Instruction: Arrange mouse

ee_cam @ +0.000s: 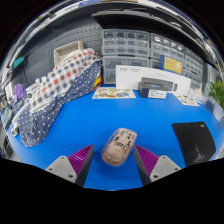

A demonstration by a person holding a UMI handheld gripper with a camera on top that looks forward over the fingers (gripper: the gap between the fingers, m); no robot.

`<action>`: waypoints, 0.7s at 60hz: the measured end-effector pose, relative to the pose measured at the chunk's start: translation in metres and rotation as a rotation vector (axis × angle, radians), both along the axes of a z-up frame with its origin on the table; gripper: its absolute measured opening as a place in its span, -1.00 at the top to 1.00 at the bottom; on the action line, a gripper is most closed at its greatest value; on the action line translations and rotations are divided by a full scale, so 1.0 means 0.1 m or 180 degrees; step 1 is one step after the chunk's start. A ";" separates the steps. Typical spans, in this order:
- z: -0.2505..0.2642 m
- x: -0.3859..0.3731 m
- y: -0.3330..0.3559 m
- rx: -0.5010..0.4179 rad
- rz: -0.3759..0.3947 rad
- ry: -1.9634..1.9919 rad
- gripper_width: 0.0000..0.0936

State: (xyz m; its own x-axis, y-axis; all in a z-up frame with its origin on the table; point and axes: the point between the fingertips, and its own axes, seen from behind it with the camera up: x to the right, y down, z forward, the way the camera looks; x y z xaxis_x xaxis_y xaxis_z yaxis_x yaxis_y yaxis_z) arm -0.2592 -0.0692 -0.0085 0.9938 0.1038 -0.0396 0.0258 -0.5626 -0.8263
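Observation:
A beige computer mouse (119, 146) with a dark patterned top lies on the blue table (120, 115), tilted a little to the right. It sits between my gripper's (113, 158) two fingers, near their tips, with a blue gap at each side. The purple pads (82, 157) stand wide apart, so the gripper is open and not pressing on the mouse.
A black mouse mat (194, 142) lies to the right of the fingers. A plaid cloth (60, 88) is heaped at the left. A white box (146, 78), papers (113, 93) and shelving with drawers (128, 42) stand beyond.

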 end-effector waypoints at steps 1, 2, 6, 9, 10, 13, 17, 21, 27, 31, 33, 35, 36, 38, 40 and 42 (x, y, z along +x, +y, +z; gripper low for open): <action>0.00 -0.02 0.03 -0.0003 0.0008 -0.0004 -0.68; 0.00 -0.04 0.06 -0.0007 0.0016 -0.0005 -0.68; 0.01 -0.10 0.18 -0.0025 0.0036 -0.0014 -0.62; 0.01 -0.13 0.25 -0.0033 0.0049 -0.0054 -0.54; 0.01 -0.14 0.28 -0.0035 0.0055 -0.0056 -0.51; 0.00 -0.17 0.33 -0.0054 0.0059 -0.0055 -0.39; 0.00 -0.19 0.38 -0.0077 0.0071 -0.0059 -0.18; 0.00 -0.22 0.40 -0.0093 0.0130 -0.0088 -0.02; 0.00 -0.21 0.41 -0.0093 0.0116 -0.0045 0.03; 0.00 -0.20 0.42 -0.0097 0.0109 -0.0076 0.13; -0.01 -0.20 0.42 -0.0124 0.0110 -0.0102 0.19; -0.01 -0.19 0.42 -0.0153 0.0110 -0.0112 0.25; -0.02 -0.20 0.42 -0.0173 0.0114 -0.0115 0.25; -0.02 -0.19 0.44 -0.0191 0.0114 -0.0109 0.31; -0.02 -0.19 0.45 -0.0221 0.0132 -0.0103 0.32; -0.01 -0.20 0.47 -0.0257 0.0147 -0.0068 0.32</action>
